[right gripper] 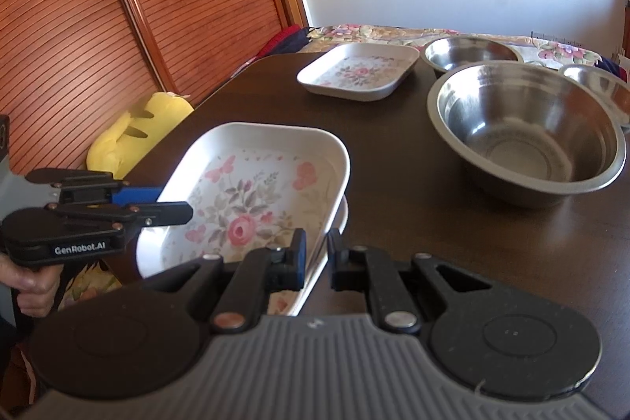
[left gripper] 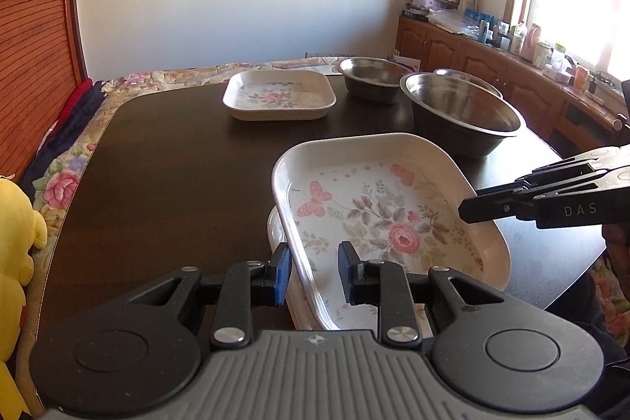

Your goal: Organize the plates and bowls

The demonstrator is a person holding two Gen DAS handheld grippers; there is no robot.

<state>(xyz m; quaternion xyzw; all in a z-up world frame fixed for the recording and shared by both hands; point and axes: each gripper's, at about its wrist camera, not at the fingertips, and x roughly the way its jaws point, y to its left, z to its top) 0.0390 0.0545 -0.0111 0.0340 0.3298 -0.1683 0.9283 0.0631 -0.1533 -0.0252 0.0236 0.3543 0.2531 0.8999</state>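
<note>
Both tongs (left gripper: 313, 272) (right gripper: 317, 258) gripping one floral tray's (left gripper: 378, 219) rims, three trays, three steel bowls (left gripper: 460, 113).

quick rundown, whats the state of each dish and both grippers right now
held floral plate: tilted, gripped at opposite rims, above another plate
lower plate: flat on table, mostly hidden
far floral plate: flat, empty
large steel bowl: upright, empty
far steel bowl: upright, empty
third steel bowl: upright, partly hidden
left gripper: shut on plate rim
right gripper: shut on plate rim

Pink-rose floral white plate (left gripper: 378, 223)
</note>
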